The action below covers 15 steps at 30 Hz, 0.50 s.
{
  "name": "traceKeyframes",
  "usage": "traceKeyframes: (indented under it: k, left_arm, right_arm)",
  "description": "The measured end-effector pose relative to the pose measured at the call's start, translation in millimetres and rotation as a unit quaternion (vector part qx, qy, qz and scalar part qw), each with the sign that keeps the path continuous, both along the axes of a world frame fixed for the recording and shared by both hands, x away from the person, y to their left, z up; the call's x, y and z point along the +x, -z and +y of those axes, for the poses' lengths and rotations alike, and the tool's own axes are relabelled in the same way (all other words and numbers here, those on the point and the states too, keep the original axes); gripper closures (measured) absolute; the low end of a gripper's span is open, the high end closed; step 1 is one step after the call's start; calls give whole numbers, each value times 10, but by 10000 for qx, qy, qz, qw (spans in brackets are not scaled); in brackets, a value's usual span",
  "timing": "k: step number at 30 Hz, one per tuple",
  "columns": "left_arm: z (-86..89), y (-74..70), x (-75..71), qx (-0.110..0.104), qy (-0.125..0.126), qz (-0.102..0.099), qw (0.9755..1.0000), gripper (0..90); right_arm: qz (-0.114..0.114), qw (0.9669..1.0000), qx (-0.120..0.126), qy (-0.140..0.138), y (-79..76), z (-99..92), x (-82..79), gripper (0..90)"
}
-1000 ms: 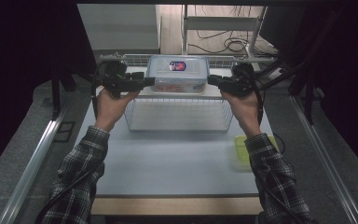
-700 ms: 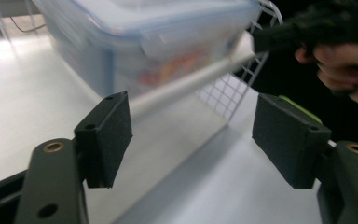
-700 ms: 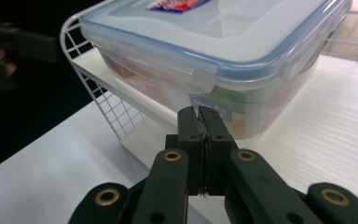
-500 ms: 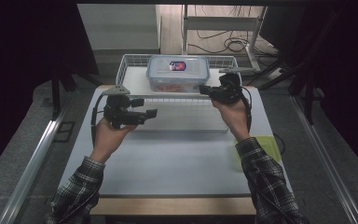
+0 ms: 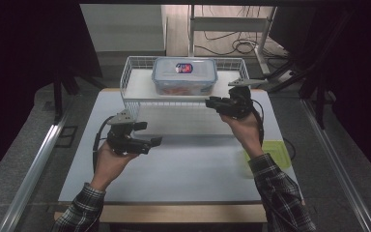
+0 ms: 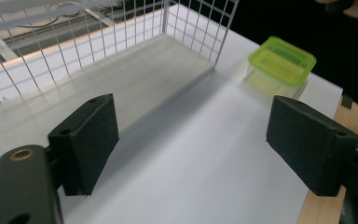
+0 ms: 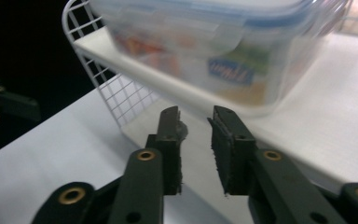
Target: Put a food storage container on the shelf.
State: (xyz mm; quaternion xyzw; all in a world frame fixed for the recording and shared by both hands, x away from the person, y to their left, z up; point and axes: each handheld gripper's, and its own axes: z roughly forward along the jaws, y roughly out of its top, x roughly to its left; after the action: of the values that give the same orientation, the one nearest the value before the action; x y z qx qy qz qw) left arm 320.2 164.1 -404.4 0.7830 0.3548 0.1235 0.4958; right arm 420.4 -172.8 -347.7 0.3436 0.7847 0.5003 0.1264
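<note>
Food container sits on top of the wire rack, both tools clear of it.
Landmark is that rack: the clear, blue-lidded box rests on its upper shelf, near the middle. The right tool hovers at the rack's front right corner, level and aimed across its front, jaws a narrow gap apart with nothing between them, having just been opening. The left tool hangs lower, in front of the rack's left end above the desk, pointing right, jaws spread wide and released, also just widened. A green-lidded tub stands off the rack's right side. Risk, as I judge it: the right tool is close under the shelf edge, so a careless lift could bump the wire and jolt the box.
</note>
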Motion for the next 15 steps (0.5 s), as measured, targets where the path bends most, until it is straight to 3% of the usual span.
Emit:
traceKeyframes:
  k: [6, 10, 15]
  left_arm:
    - [-25, 174, -59, 172, -7, 33, 9998, 121]
    - [-23, 256, -91, 121, -34, 63, 9999, 103]
    - [-42, 337, -132, 204, -25, 93, 9997, 92]
  right_arm:
    - [-2, 9999, -44, -105, 154, -38, -187, 564]
    - [-46, 9998, -139, -135, 234, -53, -274, 513]
    - [-253, 9990, -331, -150, 329, -71, -418, 440]
